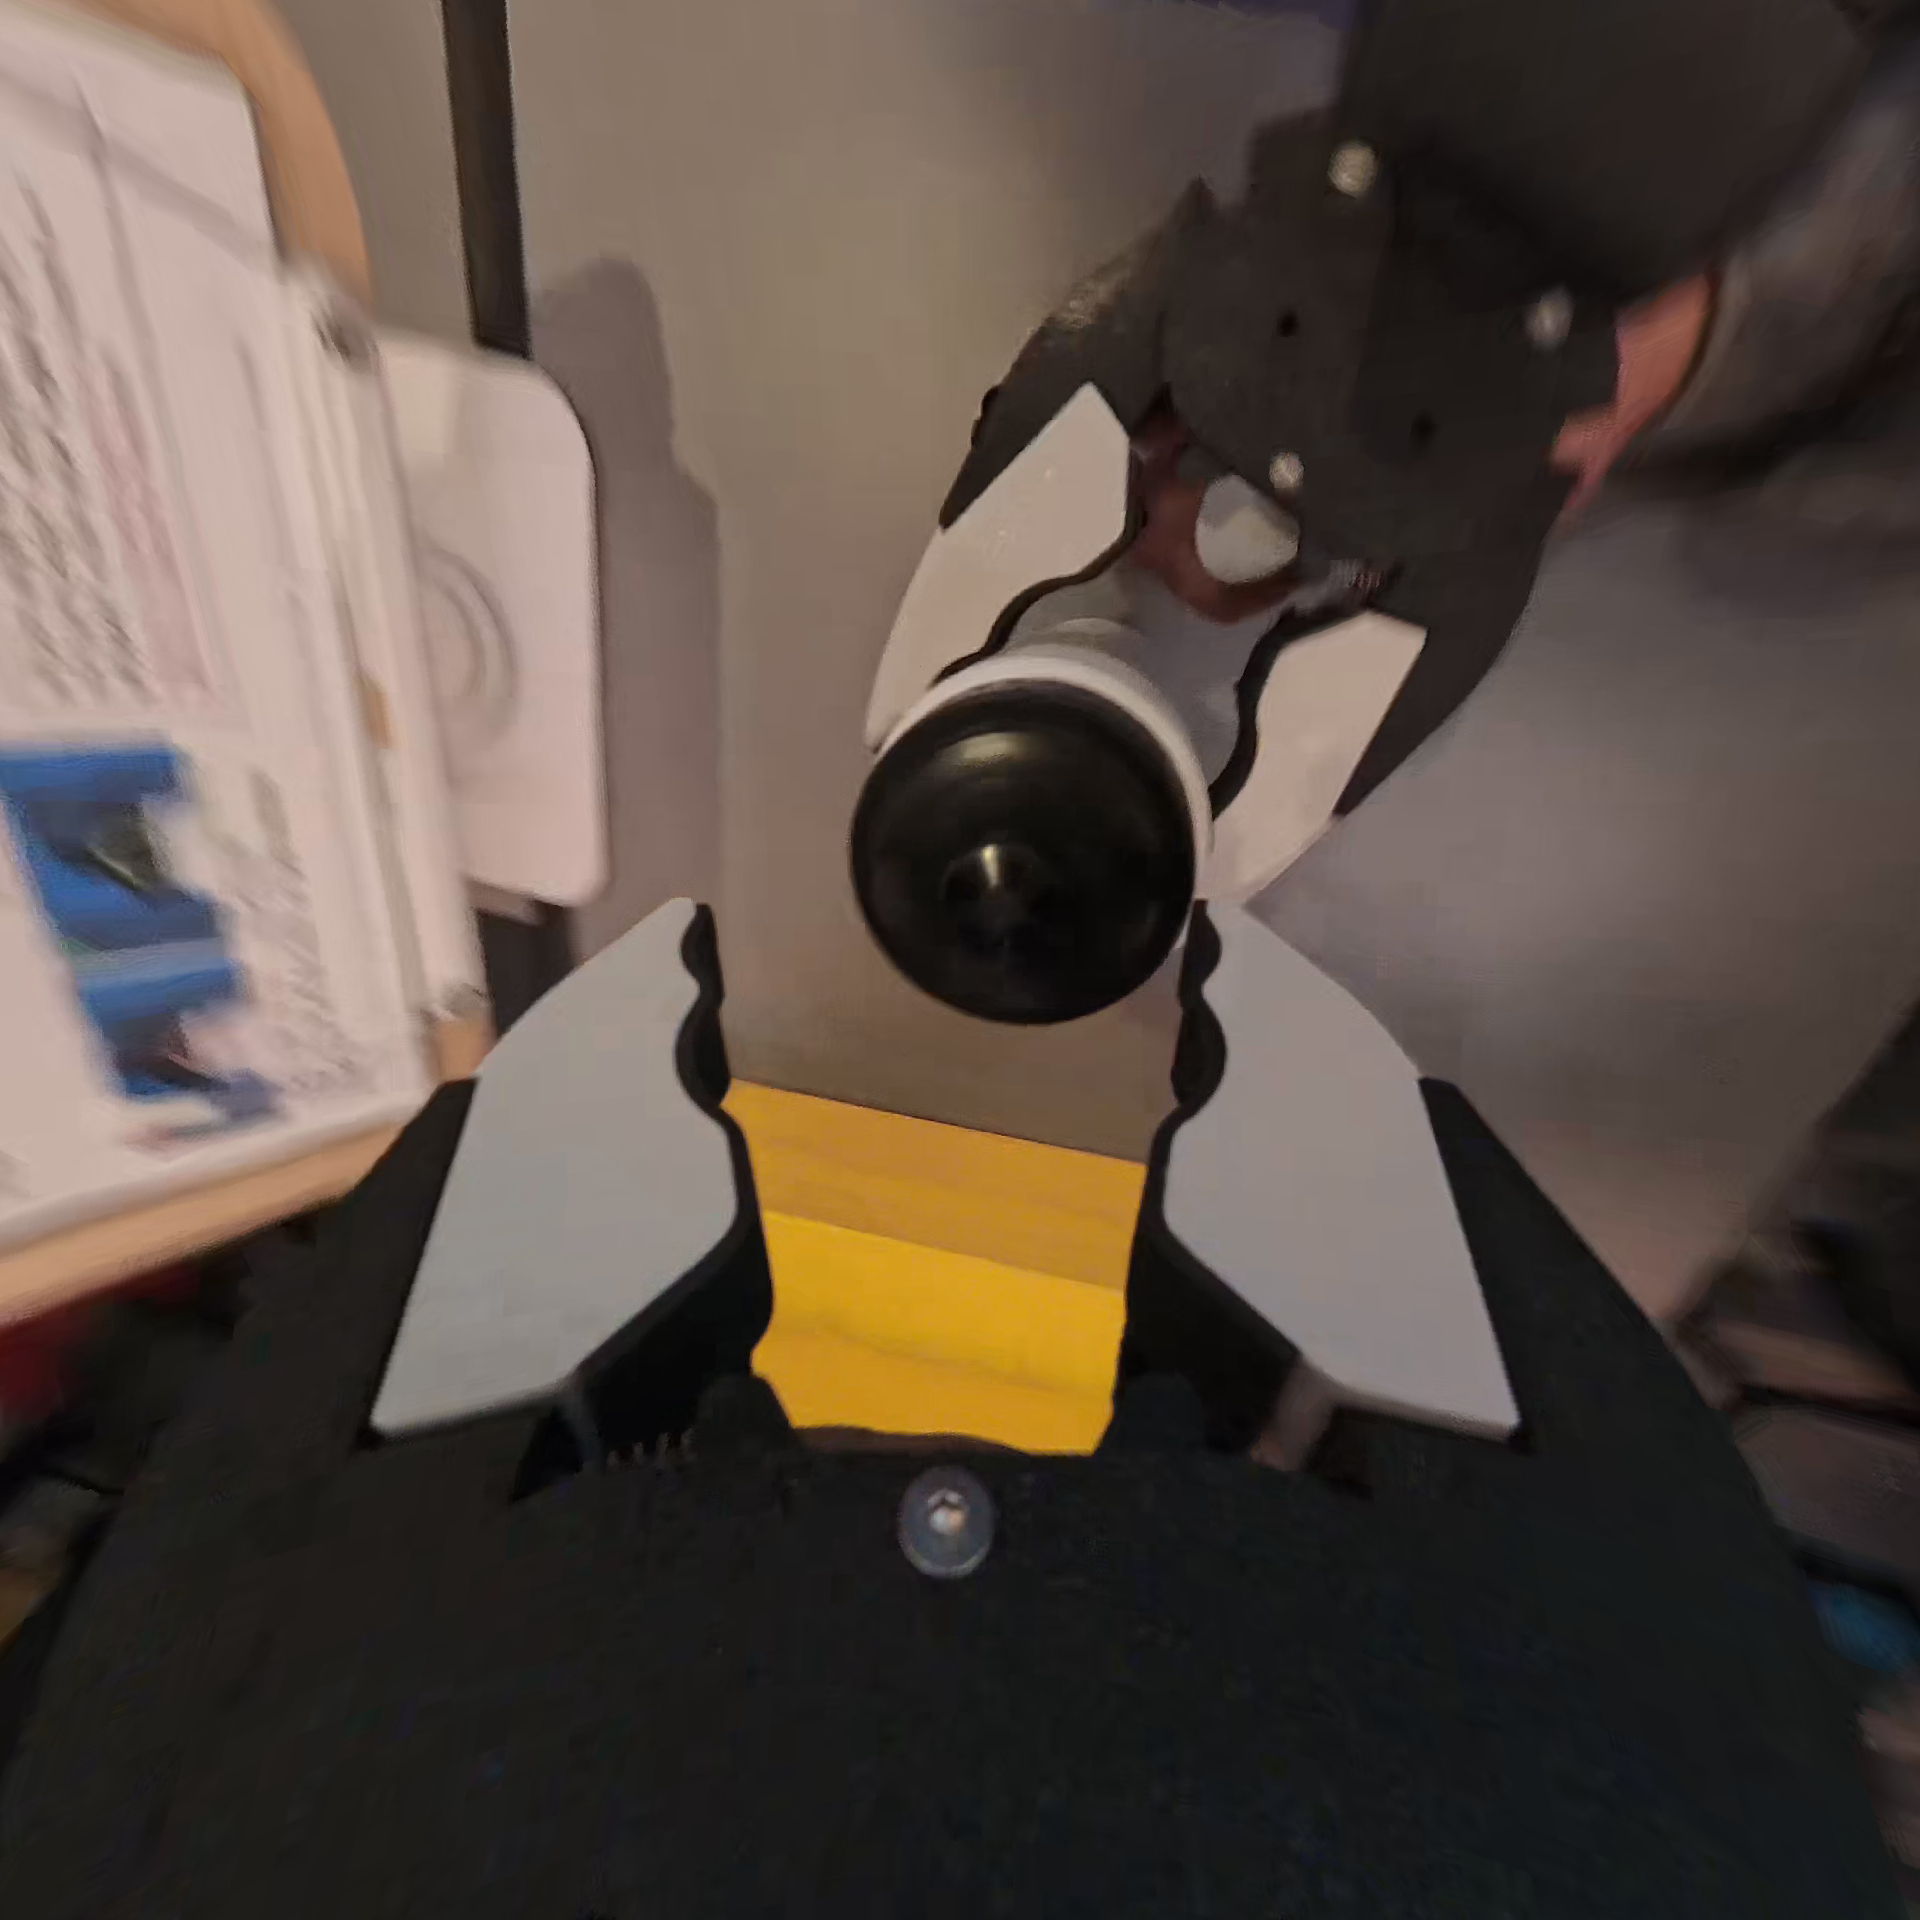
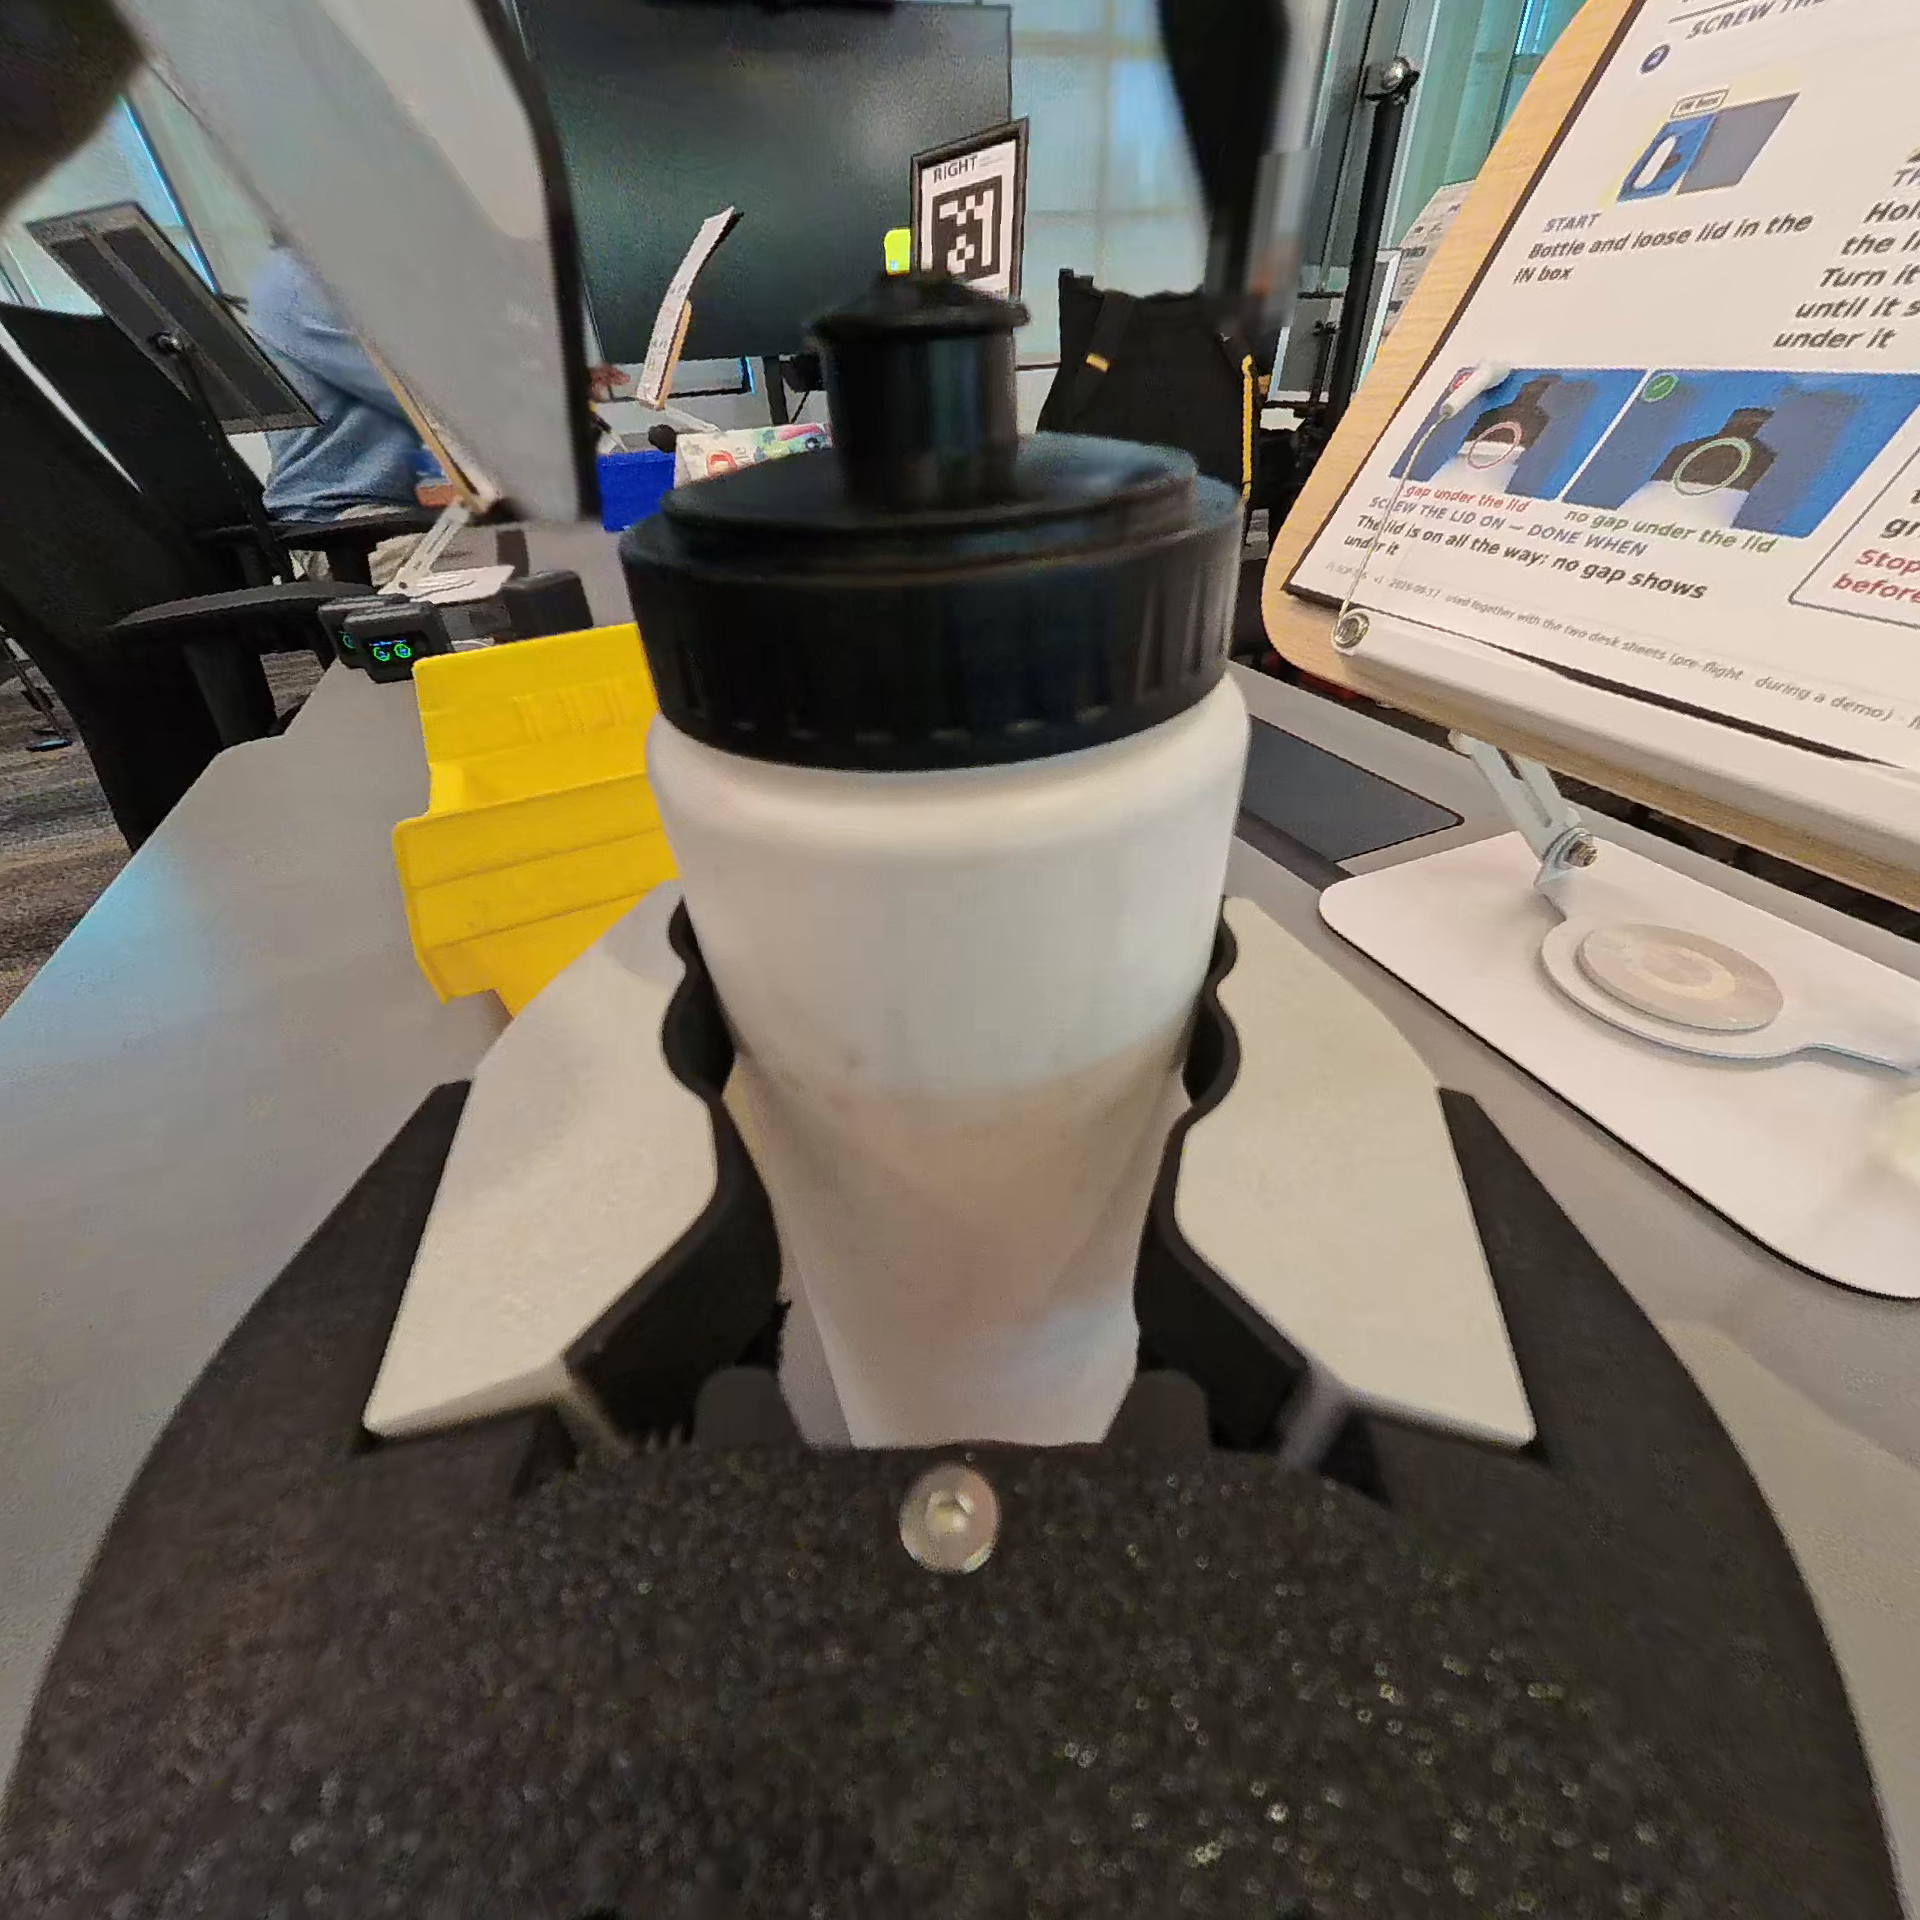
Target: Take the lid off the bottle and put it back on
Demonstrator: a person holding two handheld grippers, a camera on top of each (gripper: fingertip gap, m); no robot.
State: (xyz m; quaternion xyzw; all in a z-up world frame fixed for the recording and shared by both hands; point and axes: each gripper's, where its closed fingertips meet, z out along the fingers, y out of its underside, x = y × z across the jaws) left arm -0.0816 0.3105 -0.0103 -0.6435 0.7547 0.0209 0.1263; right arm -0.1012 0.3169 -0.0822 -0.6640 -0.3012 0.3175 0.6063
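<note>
Right claw's got the bottle, left one's just hanging open near the lid

Biggest thing first: the grey table (image 2: 260, 935) runs across the right wrist view, yellow bin (image 2: 520, 821) at centre-left. The white bottle (image 2: 956, 997) sits mid-frame, squeezed between the right gripper (image 2: 951, 997) fingers. Its black lid (image 2: 935, 613) is on. In the left wrist view, the left gripper (image 1: 951, 935) gapes wide just below the lid (image 1: 1023, 862), holding nothing.
</note>
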